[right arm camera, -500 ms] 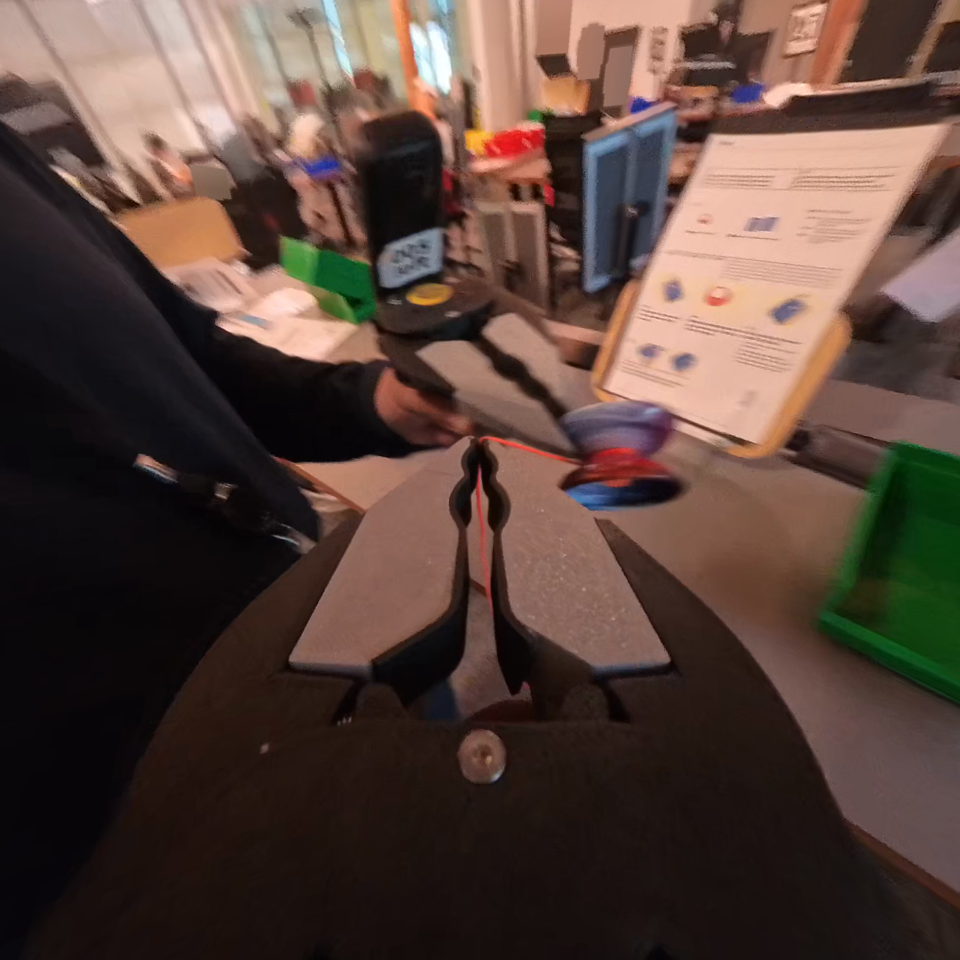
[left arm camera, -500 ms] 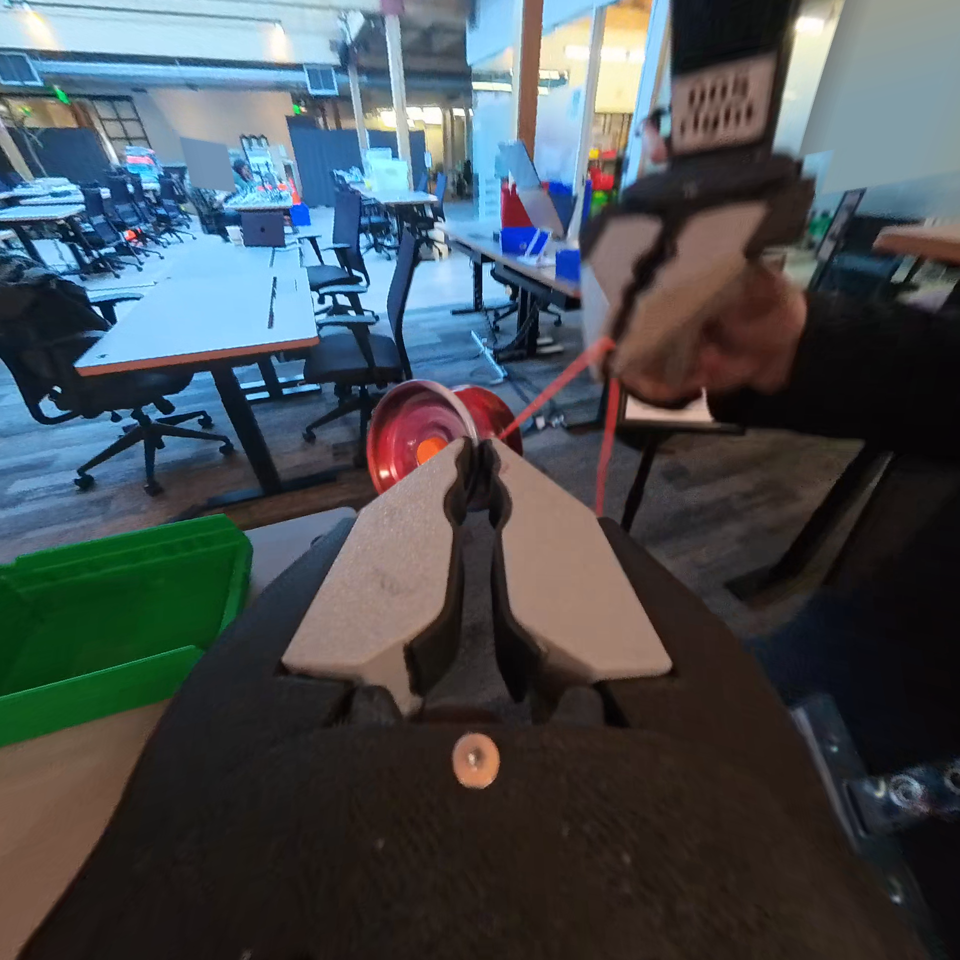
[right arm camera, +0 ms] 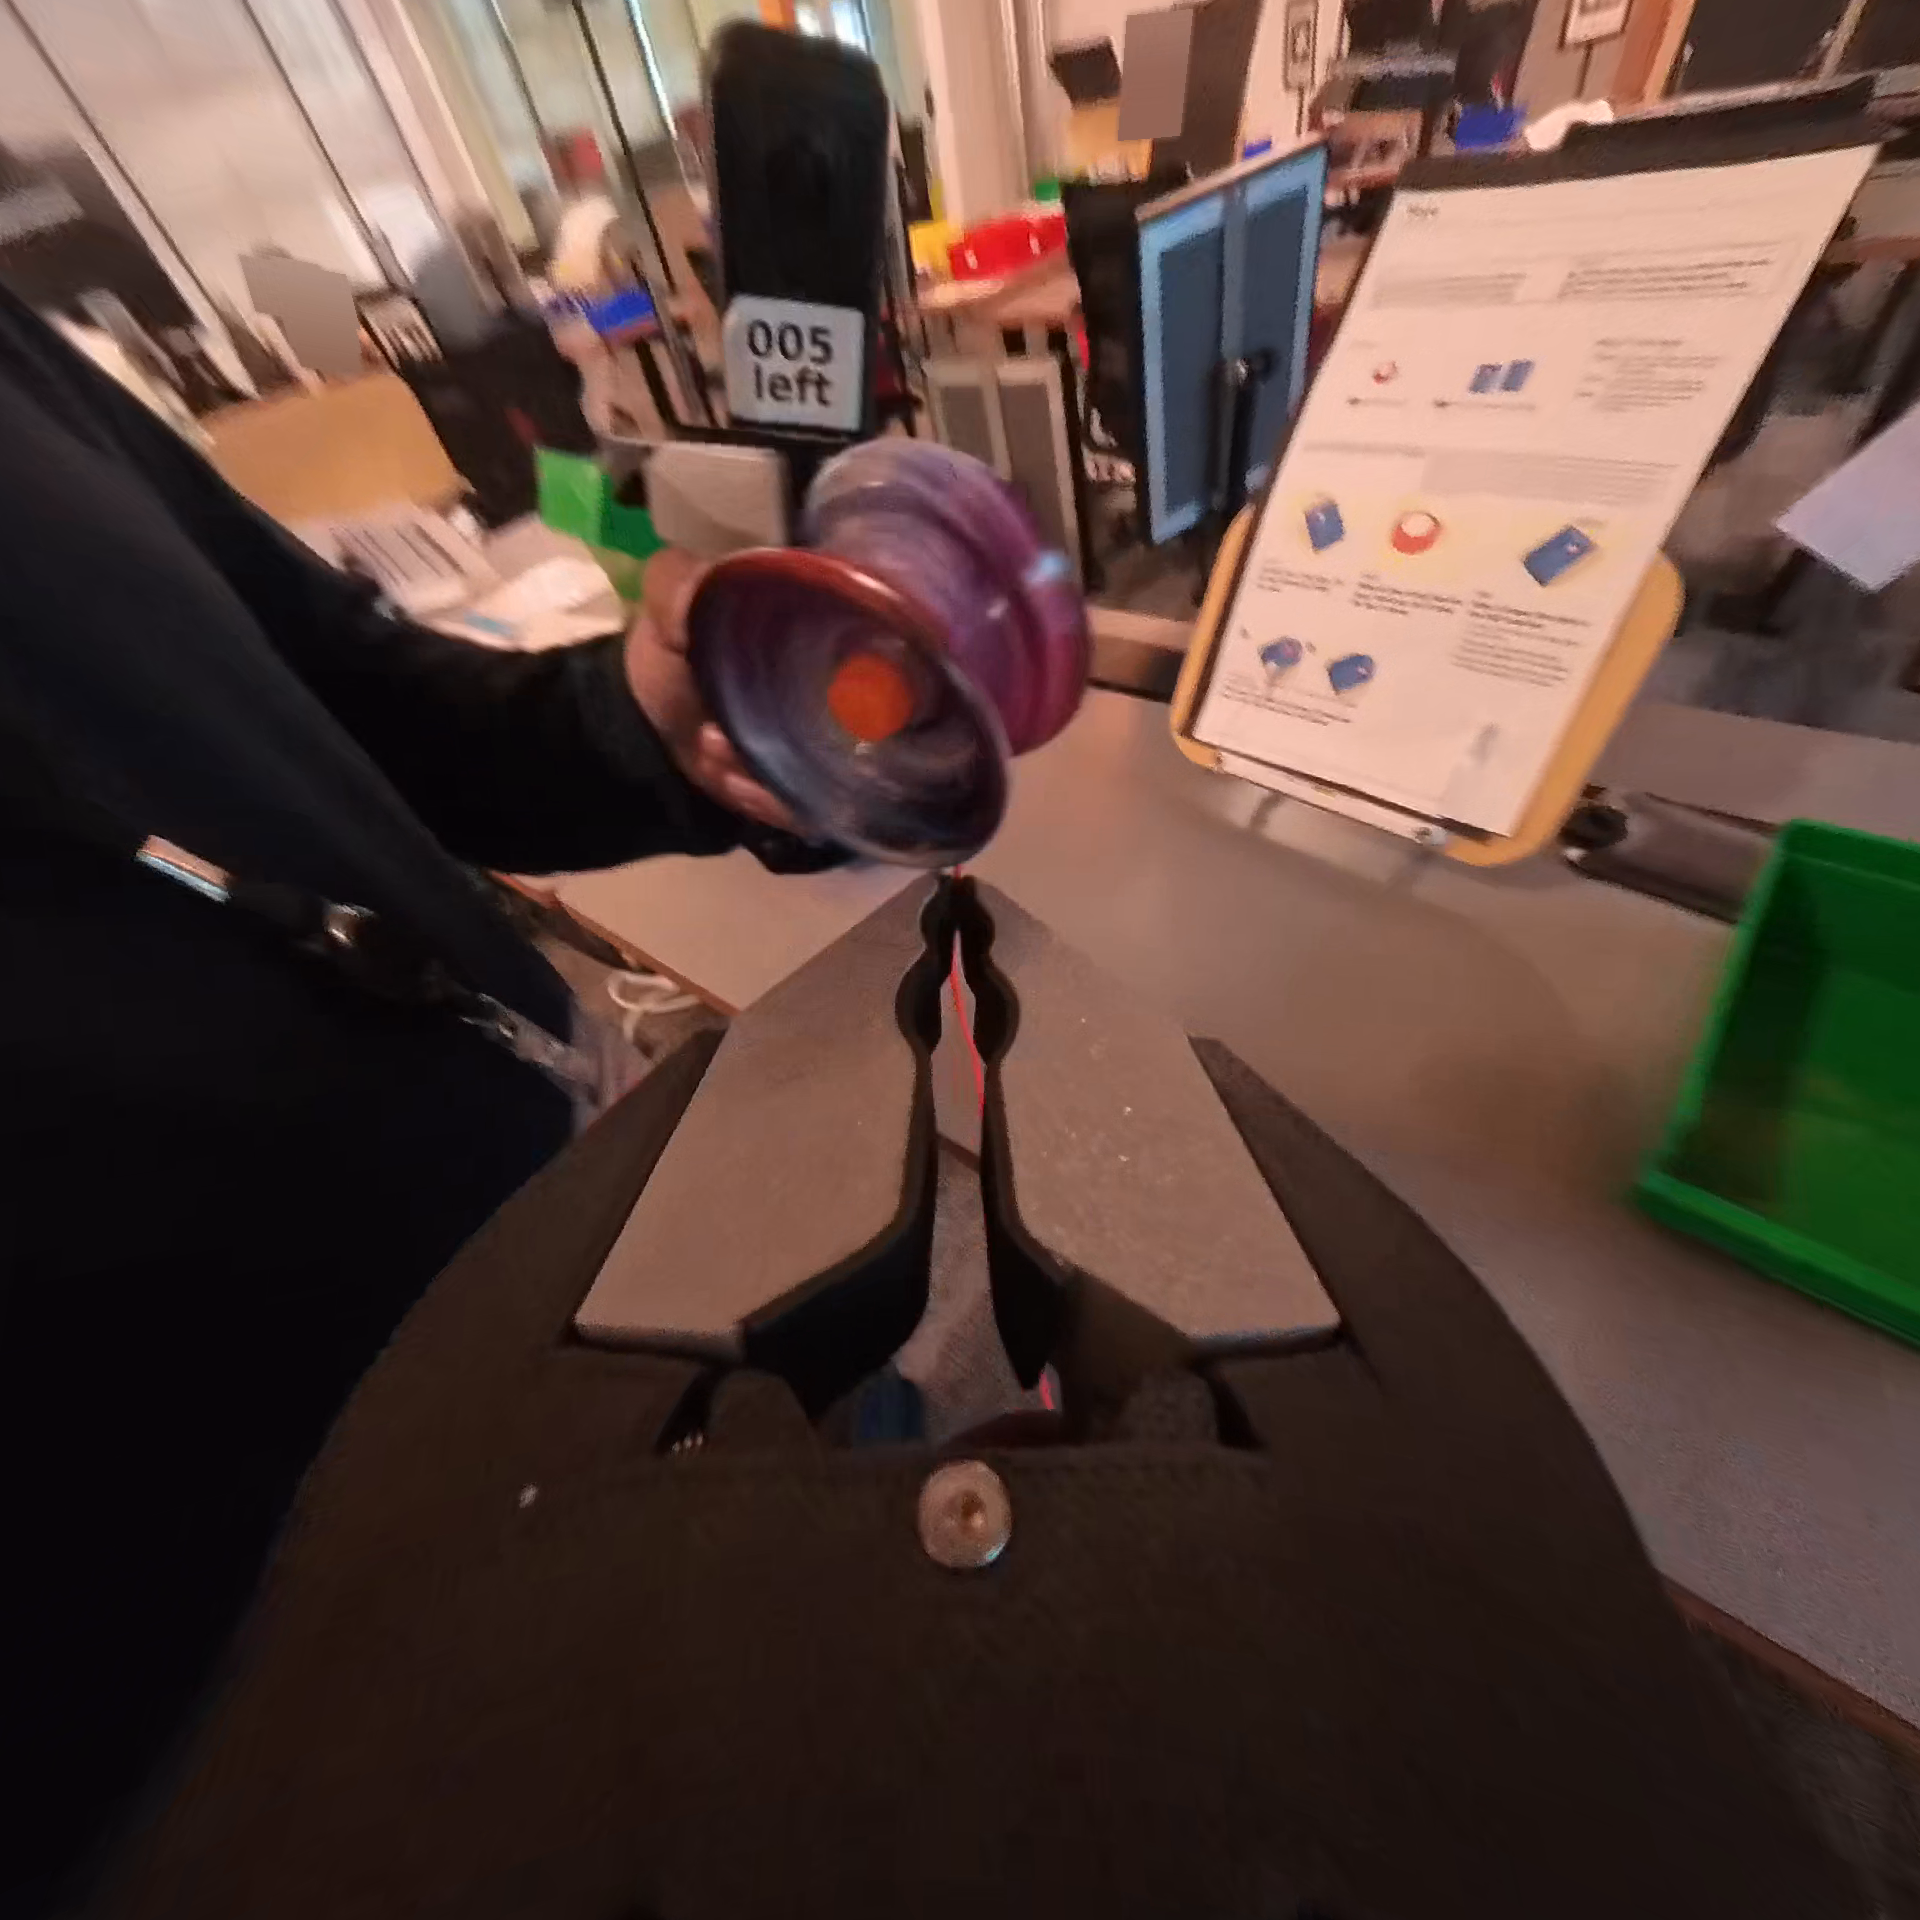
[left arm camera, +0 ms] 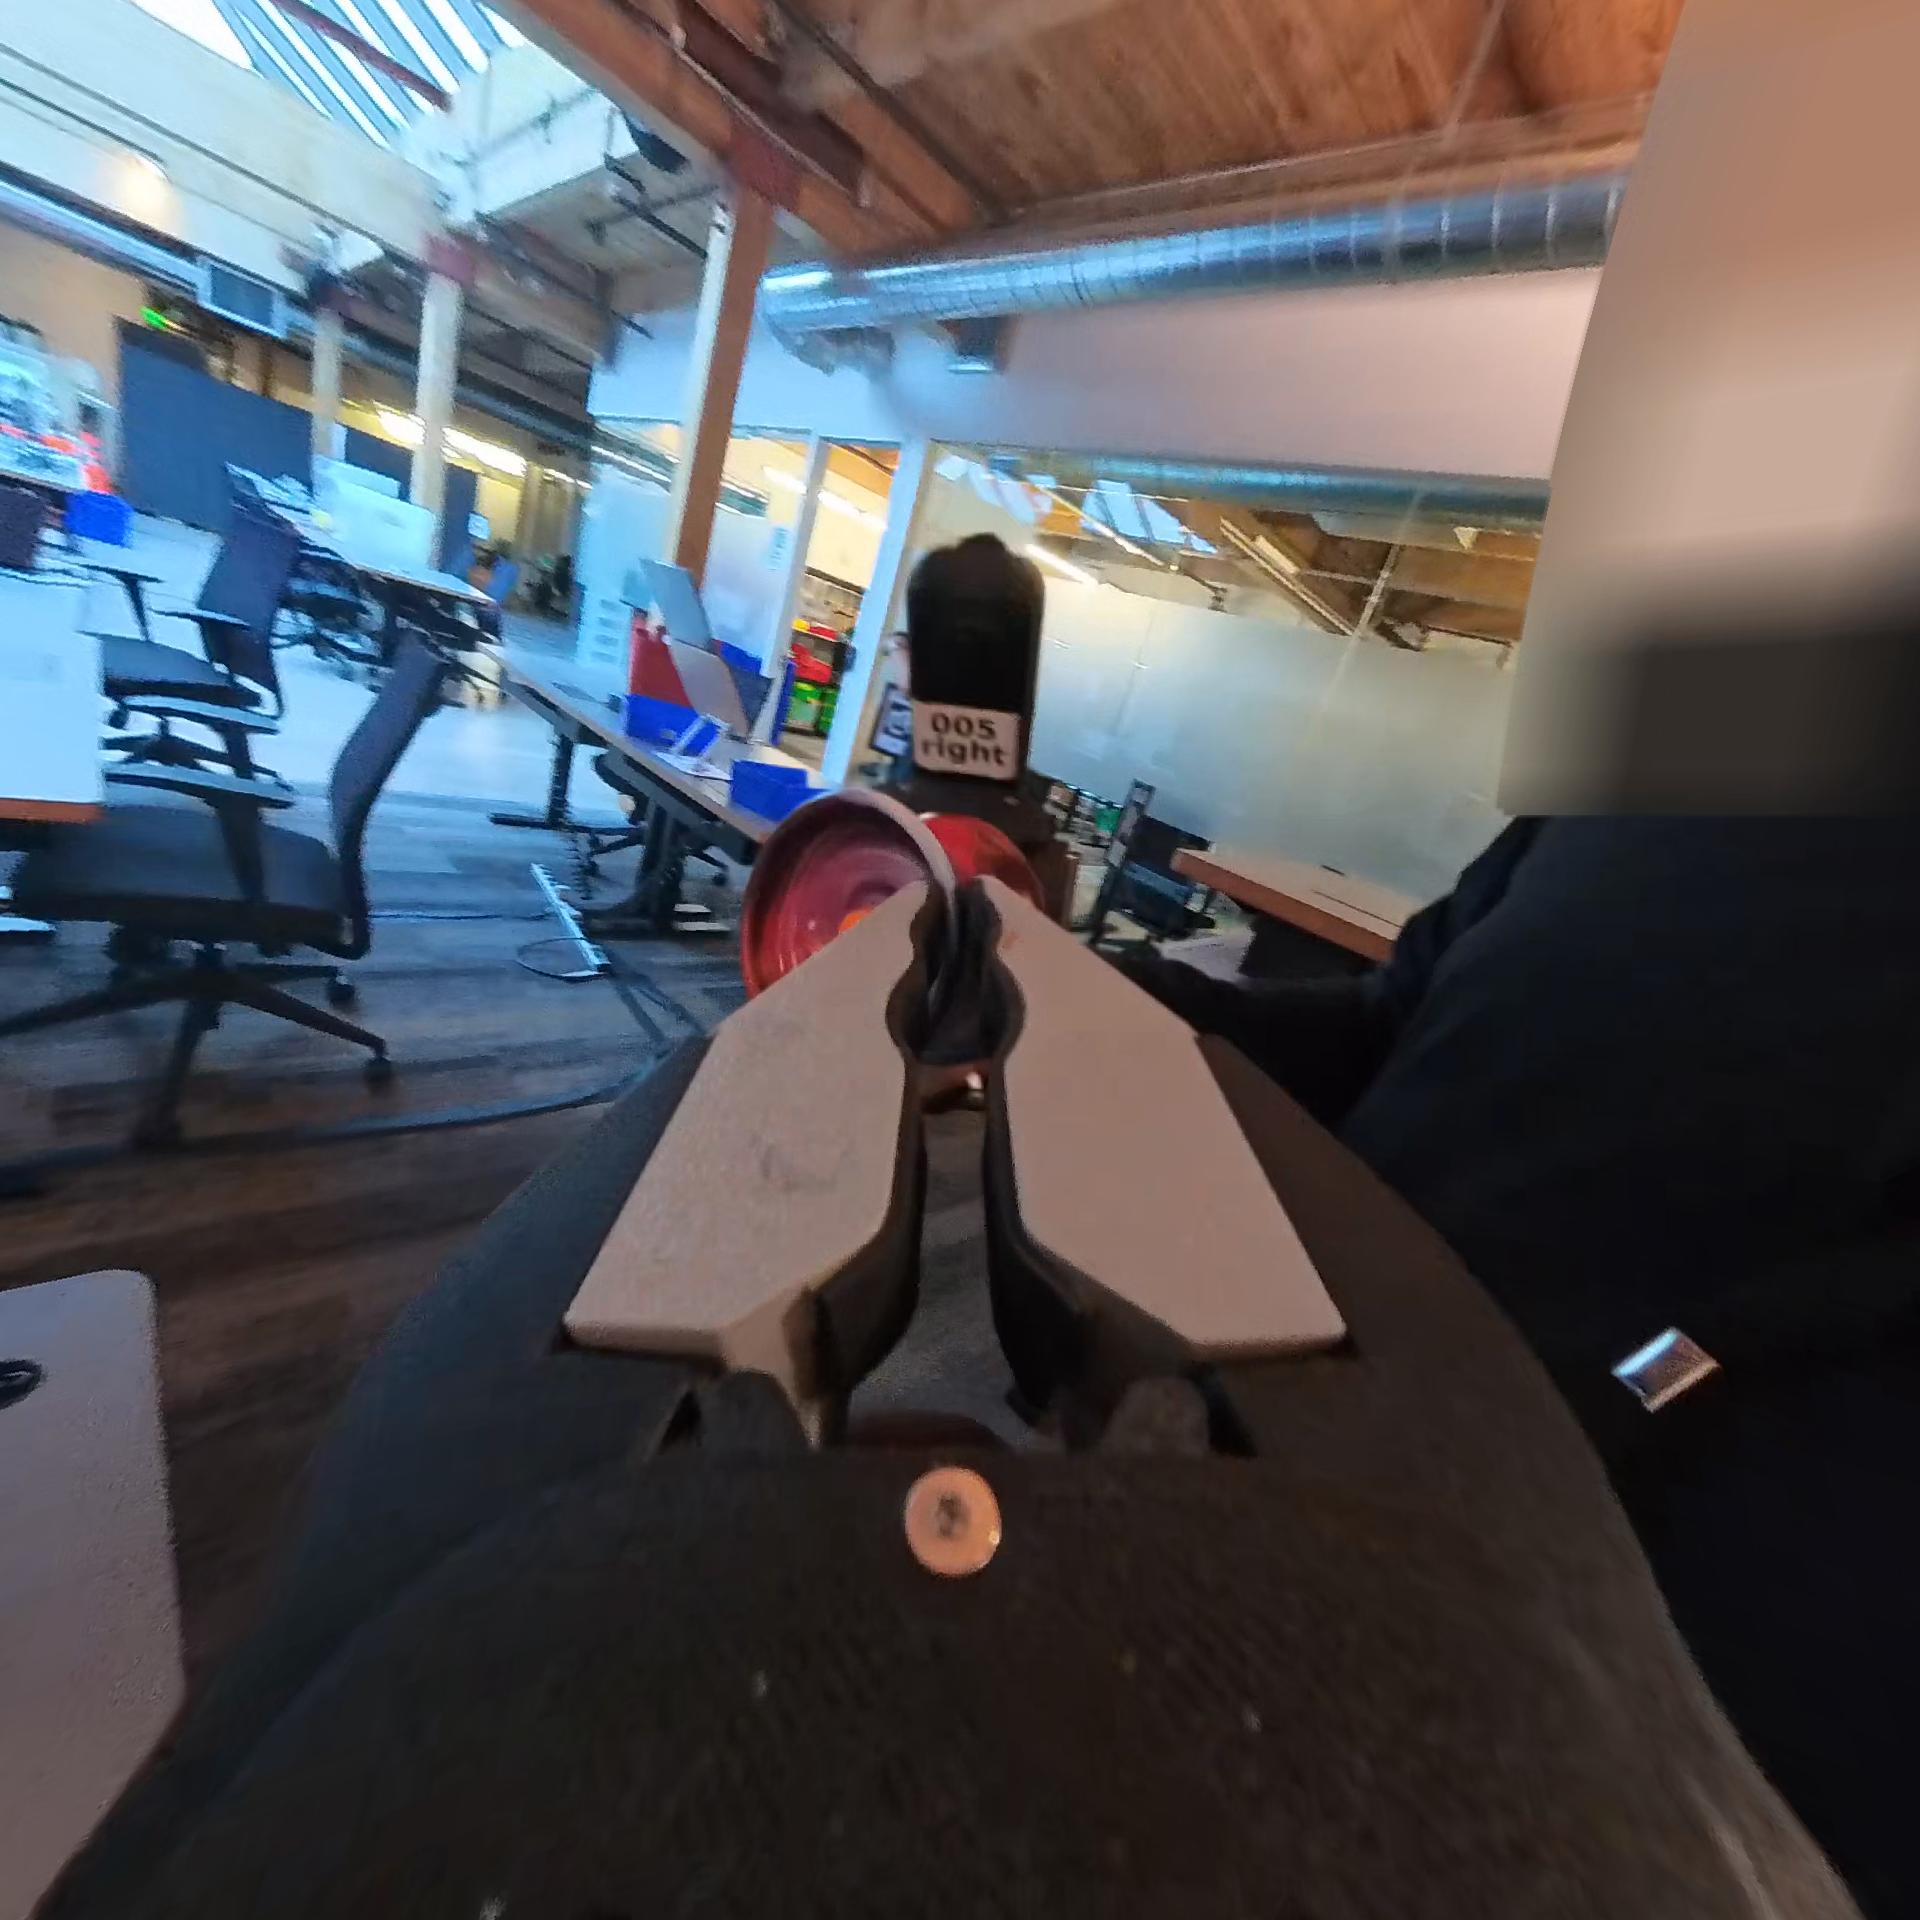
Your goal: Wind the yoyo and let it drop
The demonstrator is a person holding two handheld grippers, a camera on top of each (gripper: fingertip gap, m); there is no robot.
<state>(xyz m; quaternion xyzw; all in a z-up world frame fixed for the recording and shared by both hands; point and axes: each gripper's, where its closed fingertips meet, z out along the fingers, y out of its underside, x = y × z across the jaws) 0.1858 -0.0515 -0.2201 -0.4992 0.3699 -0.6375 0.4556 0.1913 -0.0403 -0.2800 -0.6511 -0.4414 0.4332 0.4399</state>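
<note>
- Above the table (right arm camera: 1299, 987): left gripper (left arm camera: 961, 894) clamping yoyo (left arm camera: 831, 904) by its rim, right gripper (right arm camera: 954, 894) pinching string (right arm camera: 961, 1029).
- Risking: thin rim hold slipping, yoyo dropping early.
- Risking: string slackening, snagging, winding loosely.

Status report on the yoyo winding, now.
Left gripper shut on the yoyo rim. Right gripper shut on the red string, tips just under the yoyo. Green bin off right, nothing in the way.
</note>
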